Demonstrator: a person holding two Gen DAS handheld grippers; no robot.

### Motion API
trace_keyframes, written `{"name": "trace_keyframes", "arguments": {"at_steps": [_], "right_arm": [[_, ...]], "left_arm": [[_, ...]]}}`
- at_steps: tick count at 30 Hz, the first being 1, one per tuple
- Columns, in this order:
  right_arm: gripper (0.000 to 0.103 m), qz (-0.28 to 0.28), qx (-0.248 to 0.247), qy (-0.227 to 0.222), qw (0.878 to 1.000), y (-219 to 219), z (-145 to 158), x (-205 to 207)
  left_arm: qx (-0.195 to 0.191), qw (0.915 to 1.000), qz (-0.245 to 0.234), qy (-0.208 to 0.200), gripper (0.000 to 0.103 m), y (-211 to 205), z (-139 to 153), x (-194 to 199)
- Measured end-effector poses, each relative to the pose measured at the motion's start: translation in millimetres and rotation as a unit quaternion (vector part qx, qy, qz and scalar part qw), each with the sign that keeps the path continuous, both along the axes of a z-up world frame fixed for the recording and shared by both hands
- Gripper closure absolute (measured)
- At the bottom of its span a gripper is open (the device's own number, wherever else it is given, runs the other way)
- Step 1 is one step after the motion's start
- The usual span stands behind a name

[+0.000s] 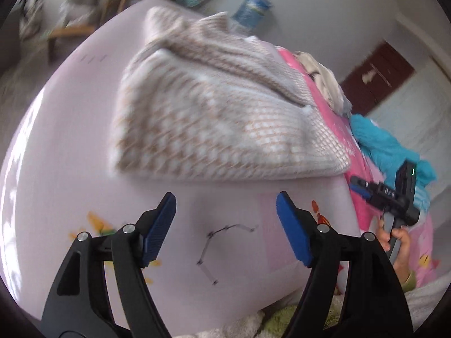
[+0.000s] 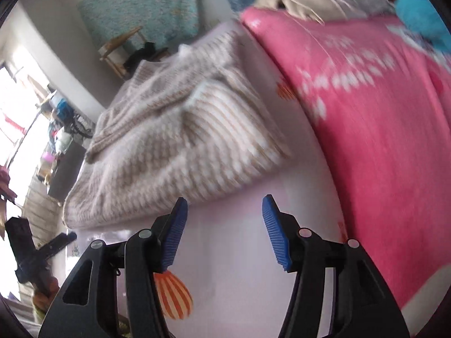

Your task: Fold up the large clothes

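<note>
Left wrist: folded sweater (image 1: pixel 220 118) beyond empty, parted jaws

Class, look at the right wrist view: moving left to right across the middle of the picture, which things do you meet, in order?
Bright window → cluttered shelf area → beige-and-white knitted garment → strip of pale bedsheet → pink blanket with white pattern.

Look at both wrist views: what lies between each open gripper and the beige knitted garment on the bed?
Only bare pale sheet separates the left gripper from the garment; likewise for the right gripper in its own view.
</note>
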State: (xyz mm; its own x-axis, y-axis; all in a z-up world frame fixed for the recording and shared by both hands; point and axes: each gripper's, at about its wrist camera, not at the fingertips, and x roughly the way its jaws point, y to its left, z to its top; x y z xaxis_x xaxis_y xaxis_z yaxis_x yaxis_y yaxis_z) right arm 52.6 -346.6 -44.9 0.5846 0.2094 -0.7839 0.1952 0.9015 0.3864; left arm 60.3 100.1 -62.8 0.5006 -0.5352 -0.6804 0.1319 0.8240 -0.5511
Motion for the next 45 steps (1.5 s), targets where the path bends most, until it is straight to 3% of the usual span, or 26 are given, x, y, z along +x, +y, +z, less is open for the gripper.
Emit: {"name": "trace_keyframes", "arguments": {"at_steps": [2, 4, 9, 11, 14, 17, 19, 20, 21, 23, 30, 34, 37, 39, 40, 42, 45], "right_arm": [[0.049, -0.020, 0.021, 0.004, 1.000, -7, -10, -2], [0.049, -0.037, 0.044, -0.014, 0.998, -12, -12, 1], [0.049, -0.073, 0.076, -0.042, 0.994, -15, -17, 25], [0.049, -0.092, 0.081, -0.053, 0.991, -15, -19, 32], [0.049, -0.124, 0.078, -0.075, 0.986, -8, -22, 39], [0.049, -0.132, 0.039, -0.088, 0.987, 10, -20, 44], [0.061, -0.137, 0.014, -0.090, 0.986, 19, -19, 49], [0.080, -0.134, 0.006, -0.090, 0.987, 21, -17, 52], [0.084, -0.125, 0.004, -0.099, 0.987, 22, -13, 52], [0.087, -0.112, -0.012, -0.114, 0.987, 25, -1, 48], [0.095, -0.062, -0.045, -0.181, 0.981, 35, 68, 11], [0.095, -0.038, -0.044, -0.200, 0.978, 39, 94, -25], [0.095, -0.016, -0.039, -0.193, 0.980, 41, 99, -56], [0.091, 0.001, -0.026, -0.169, 0.985, 38, 87, -75], [0.089, 0.014, -0.022, -0.141, 0.990, 37, 75, -80], [0.074, 0.034, -0.022, -0.082, 0.996, 33, 46, -85], [0.067, 0.033, -0.051, 0.036, 0.998, 19, 7, -89]], "left_arm": [[-0.039, 0.9985, 0.031, 0.022, 0.033, 15, -13, 2], [-0.085, 0.9938, 0.069, 0.019, 0.033, 29, -16, 4], [-0.131, 0.9826, 0.131, 0.009, 0.033, 43, -22, 20], [-0.133, 0.9798, 0.149, 0.003, 0.035, 42, -22, 25], [-0.095, 0.9800, 0.174, -0.007, 0.047, 33, -19, 30], [-0.013, 0.9818, 0.188, -0.024, 0.058, 19, -10, 32], [0.048, 0.9813, 0.184, -0.033, 0.070, 7, -6, 35], [0.078, 0.9801, 0.178, -0.040, 0.073, 2, -3, 35], [0.106, 0.9785, 0.169, -0.053, 0.081, -5, 2, 35], [0.145, 0.9731, 0.156, -0.087, 0.086, -11, 19, 28], [0.173, 0.9625, 0.115, -0.174, 0.093, -6, 86, 2], [0.161, 0.9617, 0.103, -0.197, 0.094, 11, 117, -21], [0.143, 0.9697, 0.090, -0.177, 0.094, 29, 125, -45], [0.116, 0.9807, 0.084, -0.133, 0.092, 45, 113, -57], [0.104, 0.9854, 0.083, -0.107, 0.090, 51, 102, -60], [0.076, 0.9922, 0.086, -0.048, 0.080, 65, 68, -64], [0.051, 0.9919, 0.110, 0.039, 0.075, 85, 22, -70]]}}
